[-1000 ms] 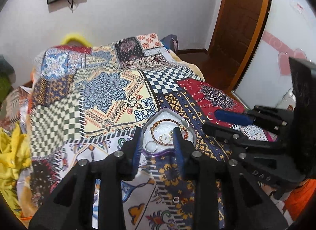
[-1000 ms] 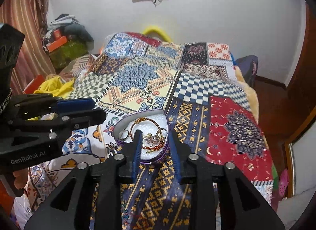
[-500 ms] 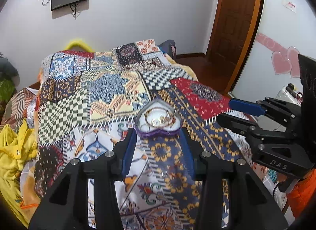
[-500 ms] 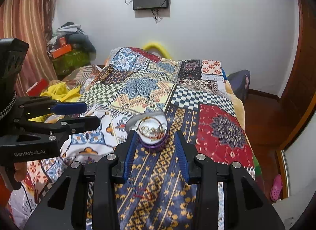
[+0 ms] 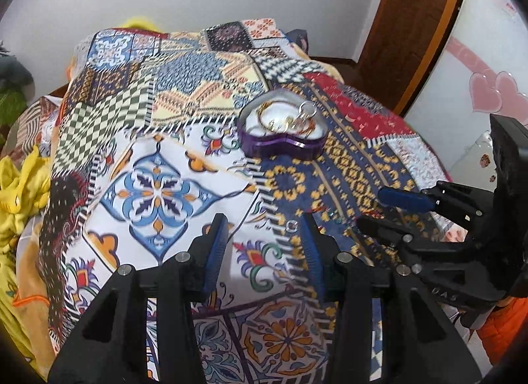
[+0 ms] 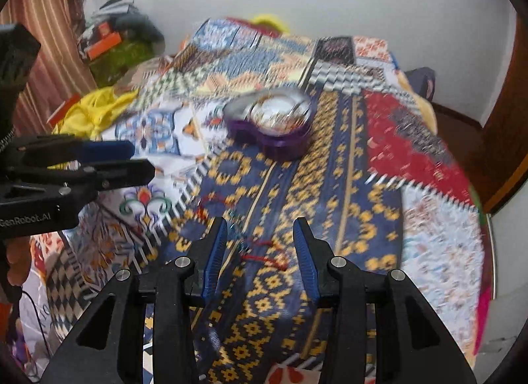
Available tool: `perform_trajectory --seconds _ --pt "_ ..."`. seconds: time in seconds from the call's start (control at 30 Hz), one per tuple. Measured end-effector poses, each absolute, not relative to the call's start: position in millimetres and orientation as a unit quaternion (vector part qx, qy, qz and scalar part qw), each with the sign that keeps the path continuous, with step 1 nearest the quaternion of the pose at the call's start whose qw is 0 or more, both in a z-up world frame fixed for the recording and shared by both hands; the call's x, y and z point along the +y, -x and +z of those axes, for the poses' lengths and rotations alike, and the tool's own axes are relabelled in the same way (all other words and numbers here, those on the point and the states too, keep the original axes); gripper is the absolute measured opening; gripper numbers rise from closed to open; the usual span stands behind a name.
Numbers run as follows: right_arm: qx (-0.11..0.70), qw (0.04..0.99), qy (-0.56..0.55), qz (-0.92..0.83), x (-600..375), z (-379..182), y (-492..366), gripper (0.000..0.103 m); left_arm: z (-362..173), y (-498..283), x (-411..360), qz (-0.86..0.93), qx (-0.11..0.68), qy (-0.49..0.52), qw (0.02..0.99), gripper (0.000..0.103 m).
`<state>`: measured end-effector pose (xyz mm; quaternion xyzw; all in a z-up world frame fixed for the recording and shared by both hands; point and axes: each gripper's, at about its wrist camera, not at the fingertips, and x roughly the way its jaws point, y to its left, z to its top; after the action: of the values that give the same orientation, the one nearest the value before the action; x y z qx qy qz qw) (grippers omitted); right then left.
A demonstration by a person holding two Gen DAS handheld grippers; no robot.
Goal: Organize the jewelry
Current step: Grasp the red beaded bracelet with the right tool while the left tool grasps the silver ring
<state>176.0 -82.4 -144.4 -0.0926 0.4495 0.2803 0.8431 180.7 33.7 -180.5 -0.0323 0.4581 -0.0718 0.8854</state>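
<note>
Both claws gaped wide and empty, left gripper [image 5: 264, 239] and right gripper [image 6: 260, 242] hovering over the bedspread [image 5: 158, 192] near its front edge, heart-shaped box [image 5: 282, 131] mid-bed already loaded; likely between pickups, next grab probably the red cord bracelet [image 6: 264, 253] or the small ring [image 5: 291, 225].

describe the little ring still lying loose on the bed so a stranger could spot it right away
On the patchwork bedspread, find the purple heart-shaped box. Nearer the camera, by the left gripper, lies a small silver ring, on a black-and-white striped seam, outside the box.
</note>
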Motion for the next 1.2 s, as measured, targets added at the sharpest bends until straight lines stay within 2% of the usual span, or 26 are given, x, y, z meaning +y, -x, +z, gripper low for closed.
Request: perform_trajectory --seconds 0.17,0.23,0.37,0.43,0.73,1.0,1.2 --pt "0.453 0.834 0.111 0.294 -69.6 -158.9 -175.8 0.038 -190.8 -178.6 32.3 -0.067 0.460 0.025 0.885 0.044" --pt "0.445 0.837 0.121 0.295 -66.1 -161.1 -175.1 0.035 -193.3 -178.7 30.7 -0.064 0.460 0.019 0.885 0.044" --pt "0.441 0.837 0.130 0.296 -61.0 -164.1 -177.2 0.010 -198.4 -181.2 28.4 -0.069 0.463 0.018 0.884 0.044" --pt "0.441 0.836 0.129 0.300 -60.7 -164.0 -180.0 0.007 -199.9 -182.0 25.8 -0.072 0.462 0.013 0.884 0.044" --pt "0.426 0.853 0.089 0.288 -81.1 -156.6 -183.1 0.007 -214.9 -191.3 7.8 -0.107 0.485 0.005 0.868 0.021" --pt "0.412 0.864 0.081 0.278 -94.3 -144.4 -184.3 0.007 -220.1 -202.2 -0.6 -0.124 0.494 0.019 0.861 0.019" --pt "0.426 0.857 0.092 0.274 -97.2 -155.2 -182.6 0.007 -219.7 -208.4 -12.6 -0.144 0.498 0.018 0.855 0.019"
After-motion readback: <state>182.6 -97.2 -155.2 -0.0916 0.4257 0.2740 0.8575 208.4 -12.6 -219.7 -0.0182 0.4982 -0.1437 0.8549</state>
